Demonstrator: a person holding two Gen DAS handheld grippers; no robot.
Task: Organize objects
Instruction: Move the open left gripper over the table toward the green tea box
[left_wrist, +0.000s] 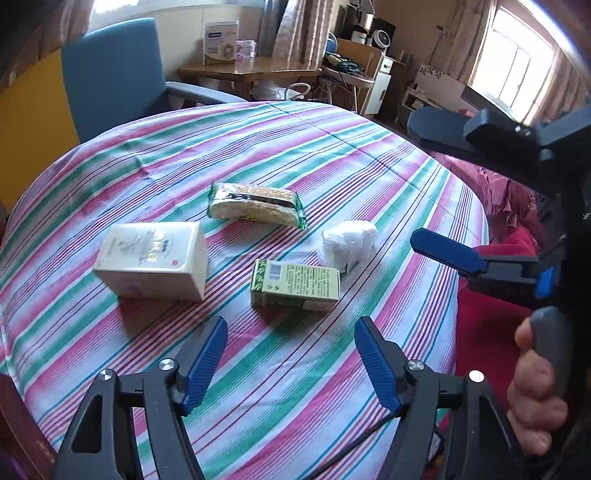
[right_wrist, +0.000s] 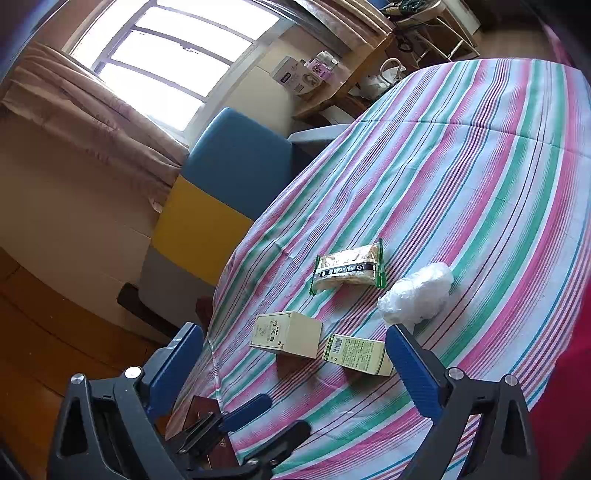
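Hovering above the near edge of the striped pink, green and white tablecloth (left_wrist: 295, 147), the left gripper (left_wrist: 291, 363) holds its blue-padded jaws spread wide with nothing between them, and the right gripper (right_wrist: 295, 363) is likewise wide and empty. Just beyond the left gripper, at twelve o'clock, lies the green rectangular cardboard box (left_wrist: 294, 283), with the larger white cardboard box (left_wrist: 152, 261) at ten o'clock. Farther out, the clear-wrapped packet of wafer biscuits (left_wrist: 255, 205) sits at twelve o'clock and the crumpled white plastic bundle (left_wrist: 349, 242) at one o'clock, touching the green box's far corner.
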